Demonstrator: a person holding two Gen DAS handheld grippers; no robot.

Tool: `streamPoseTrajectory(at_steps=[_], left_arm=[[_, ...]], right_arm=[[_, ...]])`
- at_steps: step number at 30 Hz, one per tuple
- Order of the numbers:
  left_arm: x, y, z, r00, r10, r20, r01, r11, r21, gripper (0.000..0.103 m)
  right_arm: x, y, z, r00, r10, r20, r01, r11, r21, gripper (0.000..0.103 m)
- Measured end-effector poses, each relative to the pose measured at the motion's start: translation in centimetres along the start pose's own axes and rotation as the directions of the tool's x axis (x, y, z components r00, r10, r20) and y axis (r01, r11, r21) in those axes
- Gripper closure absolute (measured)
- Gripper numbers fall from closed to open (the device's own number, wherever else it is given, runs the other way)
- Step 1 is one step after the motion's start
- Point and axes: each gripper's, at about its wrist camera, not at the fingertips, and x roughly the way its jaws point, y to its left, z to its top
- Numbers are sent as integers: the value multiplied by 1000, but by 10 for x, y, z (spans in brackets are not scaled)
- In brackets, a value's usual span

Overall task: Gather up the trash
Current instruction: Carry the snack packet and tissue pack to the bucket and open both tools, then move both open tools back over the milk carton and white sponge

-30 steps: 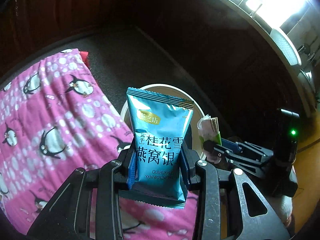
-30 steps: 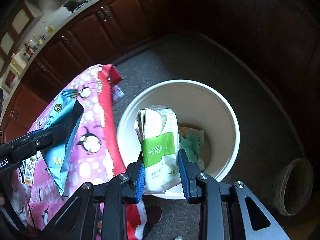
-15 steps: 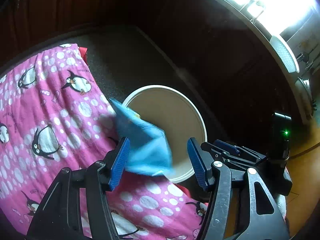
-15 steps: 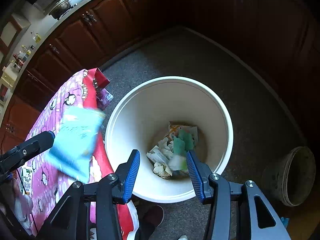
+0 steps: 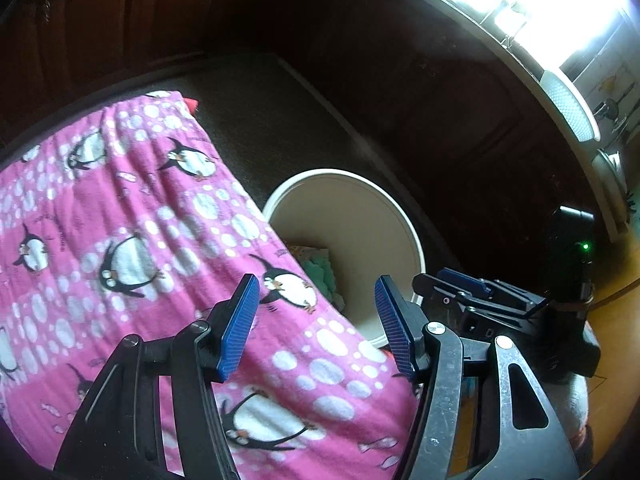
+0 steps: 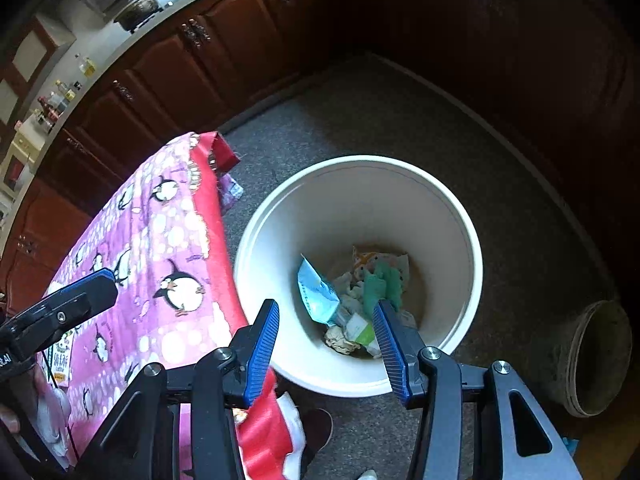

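Both grippers stand apart, holding nothing: left gripper [image 5: 316, 322] over the penguin cloth [image 5: 132, 240], right gripper [image 6: 326, 346] above the white bin [image 6: 460, 240]. Blue packet [image 6: 318, 296] lies inside the bin, tilted, far of the right gripper's jaws. Remaining trash likely lies left on the cloth, nearer the left hand.

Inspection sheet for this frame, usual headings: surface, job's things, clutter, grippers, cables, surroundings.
Surface: pink penguin-print cloth over a table, red edge beside the bin; grey speckled floor.
Job's things: white bin on the floor holds a blue snack packet, a green-labelled packet, green scraps and crumpled paper.
Clutter: a printed packet on the cloth at the far left.
Grippers: left gripper open and empty above the cloth edge; right gripper open and empty over the bin. Both jaws have just been opening.
Cables: nothing seen.
Surroundings: dark wooden cabinets, counter with bottles and a pot, brown pot on the floor.
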Motion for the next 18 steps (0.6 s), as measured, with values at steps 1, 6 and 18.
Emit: streamPoseTrajectory(at_steps=[1,6,18], left_arm=[[-4,3,-2,1000,7,6,-7,1000,3,44],[-23,18,-13,998,50,37,-50,999,11,44],[-67,51,-32,984,154,86,-154,988,-12,44]], right_arm=[[-1,3,0,1000,2,3,-2,1000,-6,56],[-7,22,-2,1000,20,12,-20,999,-32,56],[-7,81,-12,997,74,2,-73,990,-124,55]])
